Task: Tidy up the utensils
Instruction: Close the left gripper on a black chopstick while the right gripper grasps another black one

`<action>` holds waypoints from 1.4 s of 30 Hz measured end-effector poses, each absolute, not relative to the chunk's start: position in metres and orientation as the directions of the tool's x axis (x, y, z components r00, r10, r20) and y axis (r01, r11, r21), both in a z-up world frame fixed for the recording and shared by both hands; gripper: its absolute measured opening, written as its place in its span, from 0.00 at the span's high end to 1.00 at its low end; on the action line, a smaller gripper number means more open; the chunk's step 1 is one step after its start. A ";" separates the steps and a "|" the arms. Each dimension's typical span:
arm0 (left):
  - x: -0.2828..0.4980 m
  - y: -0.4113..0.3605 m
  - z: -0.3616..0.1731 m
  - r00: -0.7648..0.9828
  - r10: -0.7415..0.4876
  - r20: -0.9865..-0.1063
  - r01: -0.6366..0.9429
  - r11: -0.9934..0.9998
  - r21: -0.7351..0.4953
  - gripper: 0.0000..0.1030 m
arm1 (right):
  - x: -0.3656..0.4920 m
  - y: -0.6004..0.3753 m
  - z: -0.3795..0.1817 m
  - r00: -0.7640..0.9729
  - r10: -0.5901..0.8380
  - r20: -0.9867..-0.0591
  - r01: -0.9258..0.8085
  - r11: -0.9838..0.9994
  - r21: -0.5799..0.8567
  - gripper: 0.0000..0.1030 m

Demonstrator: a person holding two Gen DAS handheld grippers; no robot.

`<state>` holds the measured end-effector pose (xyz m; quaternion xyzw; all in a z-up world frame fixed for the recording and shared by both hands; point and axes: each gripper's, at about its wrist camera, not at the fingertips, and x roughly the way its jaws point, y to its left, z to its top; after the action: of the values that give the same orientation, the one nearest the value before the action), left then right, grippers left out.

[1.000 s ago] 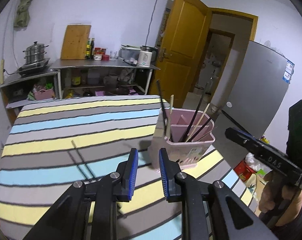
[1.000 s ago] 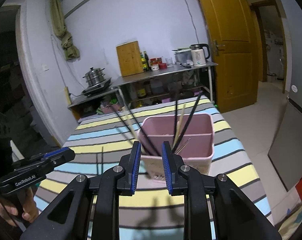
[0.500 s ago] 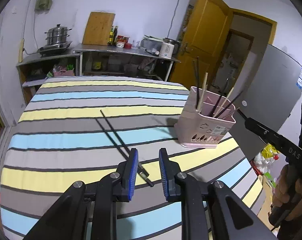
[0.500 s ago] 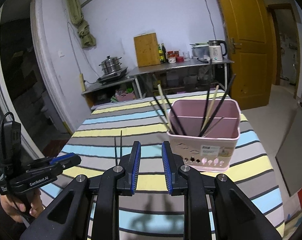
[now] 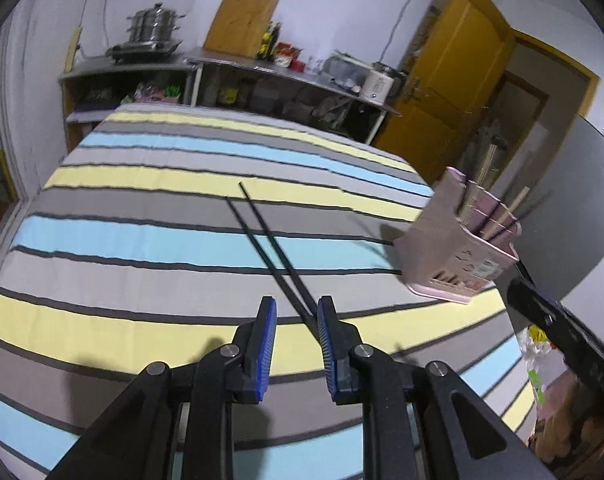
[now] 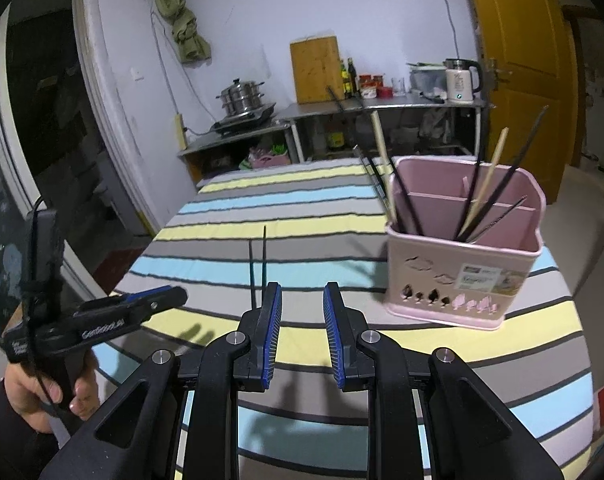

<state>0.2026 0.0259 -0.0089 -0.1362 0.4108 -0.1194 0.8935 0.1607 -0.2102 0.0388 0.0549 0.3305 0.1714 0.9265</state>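
A pair of black chopsticks [image 5: 268, 246] lies on the striped tablecloth [image 5: 142, 236], running from centre toward 11 o'clock in the left wrist view, its near ends just at the blue pads of the left gripper [image 5: 296, 322]. That gripper's jaws stand apart, clasping nothing. The right gripper [image 6: 302, 312] is likewise parted and empty. The pink utensil holder [image 6: 462, 268], at 2 o'clock of the right gripper, carries black and wooden chopsticks upright.
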 end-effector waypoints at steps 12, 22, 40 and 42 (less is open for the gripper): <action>0.268 0.027 -0.047 0.594 -0.301 -0.746 0.024 0.934 -0.357 0.80 | 0.194 -0.188 0.008 0.661 0.374 -0.650 -0.312 0.925 0.215 0.78; 0.313 0.021 -0.076 0.560 -0.249 -0.790 -0.024 0.949 -0.315 0.80 | 0.213 -0.176 -0.011 0.625 0.378 -0.683 -0.318 0.922 0.219 0.79; 0.308 0.053 -0.079 0.585 -0.146 -0.798 0.016 0.986 -0.169 0.90 | 0.247 -0.150 -0.028 0.588 0.395 -0.706 -0.347 0.911 0.222 0.79; 0.307 0.065 -0.079 0.585 -0.151 -0.797 0.014 0.984 -0.176 0.90 | 0.257 -0.140 -0.030 0.580 0.405 -0.707 -0.363 0.905 0.221 0.79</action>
<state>0.3067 0.0651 -0.0789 -0.0757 0.4532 -0.0465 0.8869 0.2565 -0.1404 -0.0305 0.0260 0.4042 0.2163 0.8883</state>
